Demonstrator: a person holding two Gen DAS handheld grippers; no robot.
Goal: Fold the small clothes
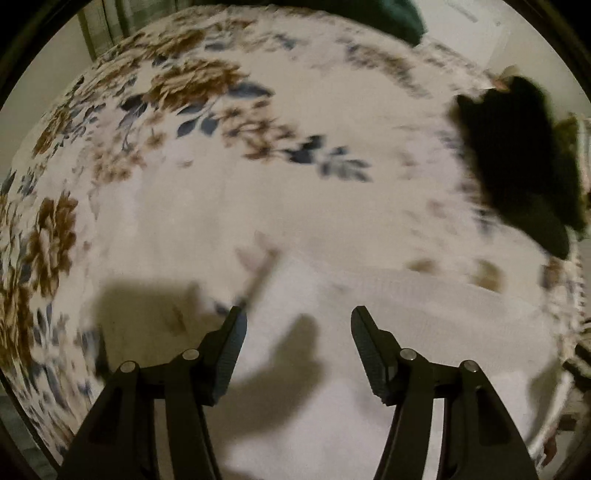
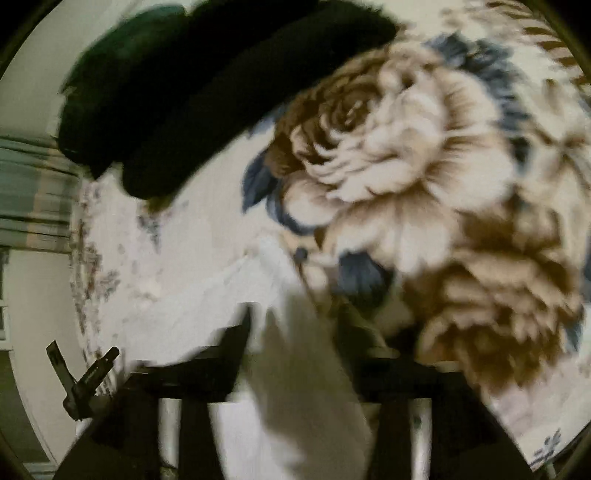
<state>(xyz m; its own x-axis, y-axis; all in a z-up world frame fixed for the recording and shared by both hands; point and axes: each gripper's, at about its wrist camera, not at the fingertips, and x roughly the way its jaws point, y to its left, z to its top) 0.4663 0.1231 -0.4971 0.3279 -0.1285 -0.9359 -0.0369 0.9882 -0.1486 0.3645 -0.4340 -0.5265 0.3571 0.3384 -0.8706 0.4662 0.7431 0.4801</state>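
A white garment (image 1: 369, 350) lies on the flowered bedspread (image 1: 221, 192) right under my left gripper (image 1: 297, 317), which is open and empty, its jaws wide apart just above the cloth. In the right wrist view, which is blurred, my right gripper (image 2: 295, 328) has a fold of the white garment (image 2: 306, 369) between its fingers and lifts it off the bedspread (image 2: 406, 166). A pile of dark clothes (image 1: 517, 158) lies at the right in the left view and also shows at the top left of the right view (image 2: 207, 85).
A dark green item (image 1: 388, 18) lies at the bed's far edge. The bed edge runs along the left, with a pale wall and curtain (image 2: 33, 192) beyond. A small black clip-like part (image 2: 79, 380) sticks out at the lower left.
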